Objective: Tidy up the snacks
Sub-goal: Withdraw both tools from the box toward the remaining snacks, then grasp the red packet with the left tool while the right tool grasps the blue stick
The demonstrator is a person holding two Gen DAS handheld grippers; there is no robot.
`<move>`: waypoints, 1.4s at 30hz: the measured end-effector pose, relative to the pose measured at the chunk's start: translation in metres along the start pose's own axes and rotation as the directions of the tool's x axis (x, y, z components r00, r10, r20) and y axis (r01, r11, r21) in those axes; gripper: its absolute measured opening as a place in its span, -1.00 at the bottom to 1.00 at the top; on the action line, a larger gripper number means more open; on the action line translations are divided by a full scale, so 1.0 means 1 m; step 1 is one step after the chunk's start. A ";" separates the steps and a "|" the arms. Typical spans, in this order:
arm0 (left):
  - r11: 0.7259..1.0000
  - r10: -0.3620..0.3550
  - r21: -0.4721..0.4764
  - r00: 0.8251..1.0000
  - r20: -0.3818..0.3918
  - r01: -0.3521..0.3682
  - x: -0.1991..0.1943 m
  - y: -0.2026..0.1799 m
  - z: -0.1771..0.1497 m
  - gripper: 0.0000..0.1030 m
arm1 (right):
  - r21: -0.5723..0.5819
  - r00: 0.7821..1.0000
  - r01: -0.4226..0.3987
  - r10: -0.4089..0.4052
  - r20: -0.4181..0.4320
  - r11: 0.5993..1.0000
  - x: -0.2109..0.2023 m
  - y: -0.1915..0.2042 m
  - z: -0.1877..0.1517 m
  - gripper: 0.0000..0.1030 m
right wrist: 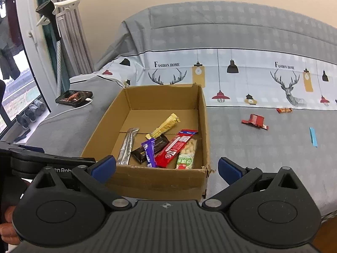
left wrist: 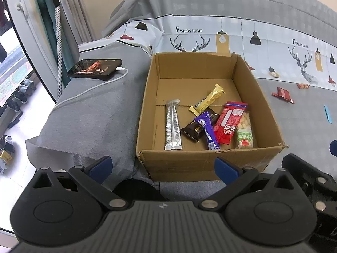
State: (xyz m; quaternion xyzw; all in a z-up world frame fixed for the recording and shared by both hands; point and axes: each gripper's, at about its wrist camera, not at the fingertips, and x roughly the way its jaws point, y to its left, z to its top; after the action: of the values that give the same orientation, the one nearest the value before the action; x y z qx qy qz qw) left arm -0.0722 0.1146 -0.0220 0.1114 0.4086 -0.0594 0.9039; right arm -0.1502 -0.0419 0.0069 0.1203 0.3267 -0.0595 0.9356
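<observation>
An open cardboard box [left wrist: 185,162] [right wrist: 160,179] stands on the grey bed. It holds several snacks: a silver stick pack [left wrist: 173,124], a yellow bar [left wrist: 208,99], a dark packet [left wrist: 194,129], a purple bar [left wrist: 207,132], a red packet [left wrist: 229,122] and a peanut bag [left wrist: 244,132]. On the bed right of the box lie a red wrapper [right wrist: 255,121], a small red-orange snack [right wrist: 284,110] and a blue stick [right wrist: 313,136]. My left gripper [left wrist: 163,167] is open and empty before the box's near wall. My right gripper [right wrist: 166,167] is open and empty there too.
A phone [left wrist: 94,67] on a white charging cable [left wrist: 90,90] lies on the bed left of the box. A folded patterned quilt [right wrist: 231,78] lies behind the box. A window and shoes on the floor are at far left.
</observation>
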 end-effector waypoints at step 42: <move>0.897 -0.285 0.258 0.915 -0.286 0.360 0.229 -0.369 0.192 1.00 | 0.434 0.883 0.467 -0.434 -0.180 0.770 0.155 -0.420 0.006 0.99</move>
State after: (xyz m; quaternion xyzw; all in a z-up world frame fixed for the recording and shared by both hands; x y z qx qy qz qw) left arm 0.1442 -0.2946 -0.1274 0.1865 0.5140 -0.2577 0.7966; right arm -0.1054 -0.4537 -0.1642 0.2607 0.3540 -0.3543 0.8253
